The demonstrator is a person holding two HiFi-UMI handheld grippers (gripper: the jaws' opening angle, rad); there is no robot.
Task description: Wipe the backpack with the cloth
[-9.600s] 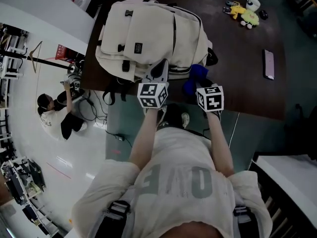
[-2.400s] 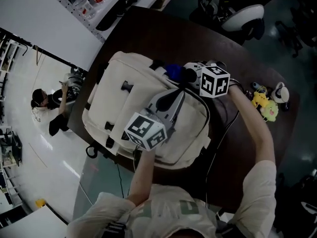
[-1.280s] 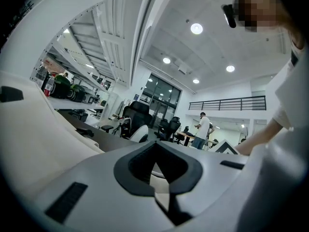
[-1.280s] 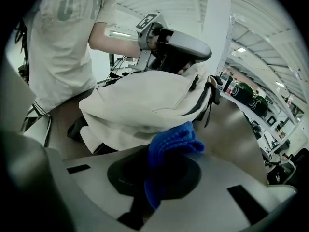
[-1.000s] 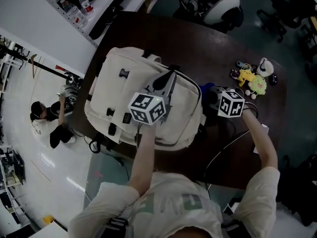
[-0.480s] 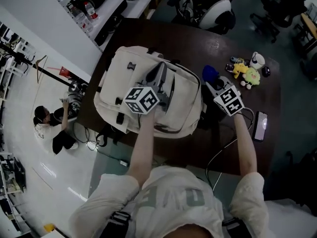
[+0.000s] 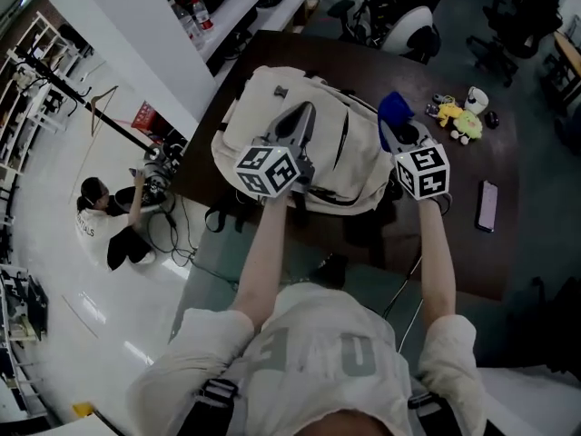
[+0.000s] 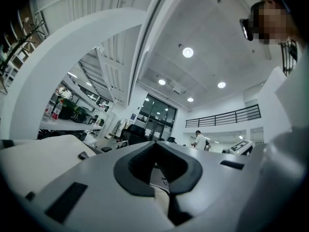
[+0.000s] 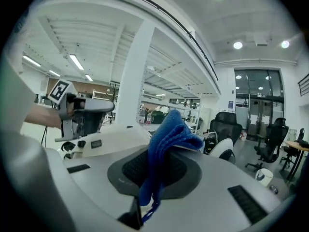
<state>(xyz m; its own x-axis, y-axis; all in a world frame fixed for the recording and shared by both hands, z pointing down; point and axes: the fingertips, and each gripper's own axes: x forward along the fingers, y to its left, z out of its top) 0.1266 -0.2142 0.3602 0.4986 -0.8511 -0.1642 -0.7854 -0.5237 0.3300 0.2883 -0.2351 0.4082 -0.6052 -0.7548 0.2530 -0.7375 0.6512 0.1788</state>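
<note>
Head view shows a cream fabric backpack [image 7: 349,143] lying flat on a dark brown worktop [image 7: 454,243], close to its near-left corner. The left gripper [image 7: 300,116] is over the middle of the bag, pointing away from the person, and whether it touches the fabric cannot be told. In the left gripper view its jaws [image 8: 159,178] are pressed together with nothing between them, and a pale stretch of the bag shows low at the left. The right gripper [image 7: 398,129] is beside the bag's right edge, above the worktop. In the right gripper view its jaws [image 9: 159,173] are clamped on a folded blue terry cloth [image 9: 169,129], which stands up from the pads and flops over at the top. That view also shows the bag [image 9: 120,132] and the left gripper [image 9: 104,106] off to the left. In the head view the cloth [image 7: 392,107] pokes out ahead of the right gripper, clear of the bag. Small plush toys [image 7: 458,121] and a black phone [image 7: 487,205] lie on the worktop's right side.
</note>
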